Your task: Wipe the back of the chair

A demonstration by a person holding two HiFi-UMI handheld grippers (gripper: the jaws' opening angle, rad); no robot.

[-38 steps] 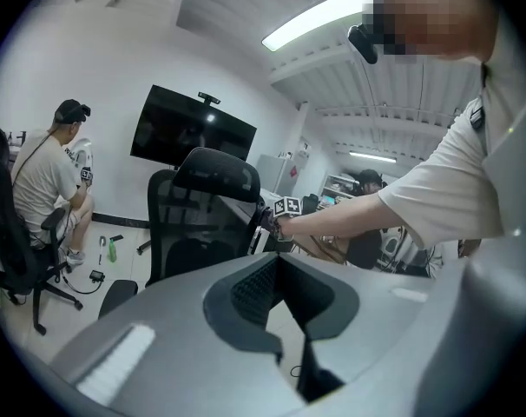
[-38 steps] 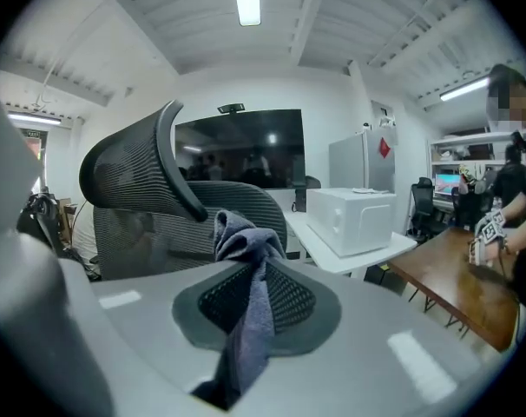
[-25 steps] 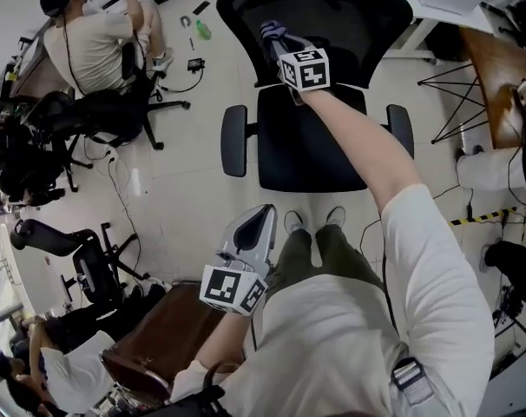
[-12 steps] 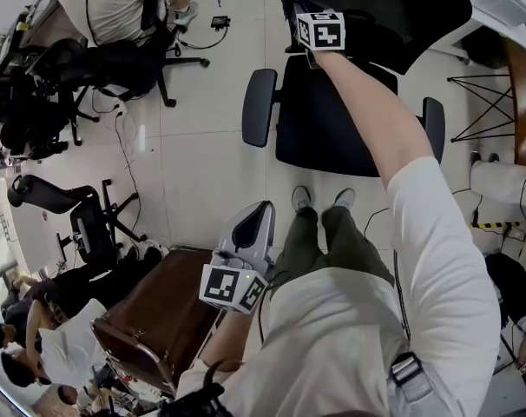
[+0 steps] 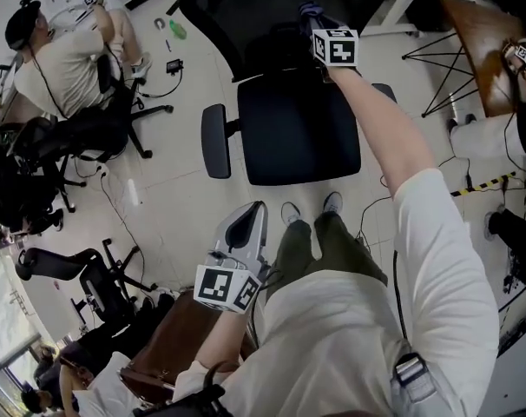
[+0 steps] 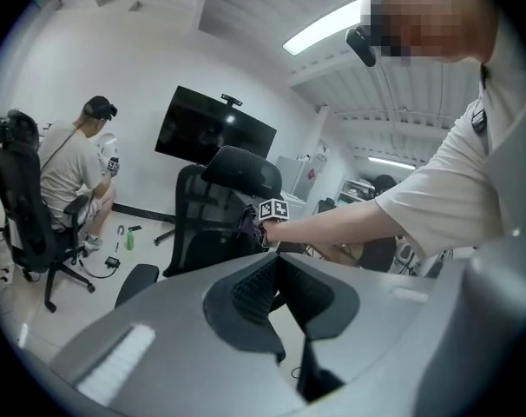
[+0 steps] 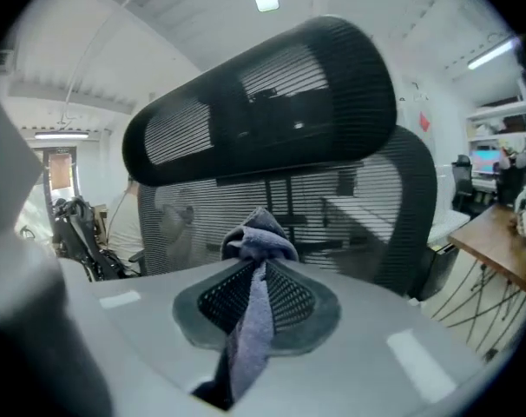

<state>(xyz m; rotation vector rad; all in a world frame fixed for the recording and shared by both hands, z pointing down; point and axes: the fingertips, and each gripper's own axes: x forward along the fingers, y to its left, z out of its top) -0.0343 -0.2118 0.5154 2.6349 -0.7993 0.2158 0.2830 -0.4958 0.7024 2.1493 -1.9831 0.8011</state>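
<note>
Right gripper view: we see the right gripper [image 7: 256, 276] clamped on a soft, light cloth [image 7: 261, 233], bunched mid-fold, just before the springy mesh chair back [image 7: 367, 224]. Left gripper [image 6: 276, 276] closed, empty.

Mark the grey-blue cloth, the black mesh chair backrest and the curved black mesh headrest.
grey-blue cloth [image 7: 261, 237]: right gripper view, its bunched top end.
black mesh chair backrest [image 7: 376, 207]: right gripper view, mesh right of the cloth.
curved black mesh headrest [image 7: 263, 115]: right gripper view, middle of its mesh.
</note>
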